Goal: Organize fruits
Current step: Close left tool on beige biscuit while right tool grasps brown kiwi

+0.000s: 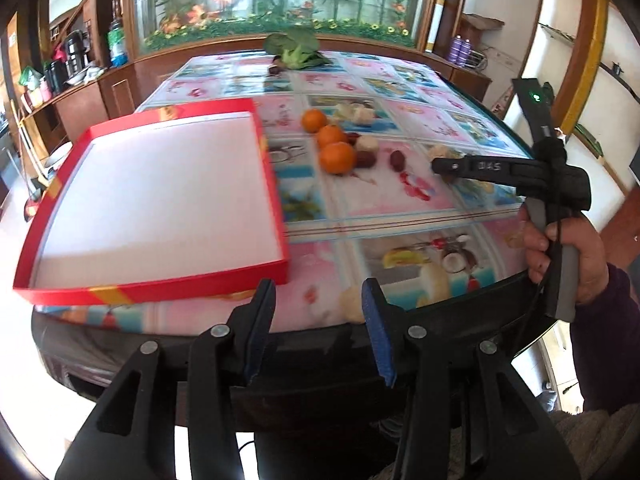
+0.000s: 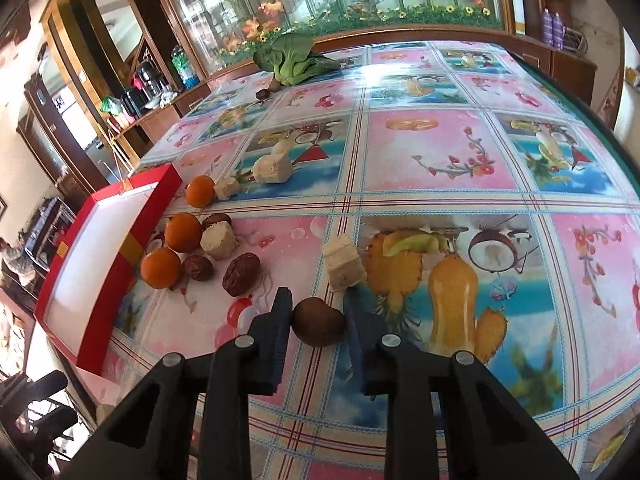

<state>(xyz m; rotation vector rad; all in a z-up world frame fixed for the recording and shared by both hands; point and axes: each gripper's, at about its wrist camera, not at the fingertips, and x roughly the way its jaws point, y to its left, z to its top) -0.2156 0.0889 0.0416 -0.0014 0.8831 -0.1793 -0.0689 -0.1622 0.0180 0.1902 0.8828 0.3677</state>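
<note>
- The right claw point(image 2: 316, 316) sits low over the bench point(image 2: 440, 160), its fingers apart on either side of a brown kiwi point(image 2: 318, 322) (whether they touch it I cannot tell).
- Just beyond the kiwi lies a pale cube-shaped block point(image 2: 342, 266).
- To the left, three oranges point(image 2: 183, 232) cluster with dark red dates point(image 2: 241, 274) and more pale blocks, just beside the red tray point(image 1: 160, 292).
- The tray's white floor is bare.
- The left claw point(image 1: 320, 312) hovers at the bench's near edge, fingers spread, nothing between them.
- A leafy green vegetable point(image 2: 294, 60) rests at the far end, well apart.
</note>
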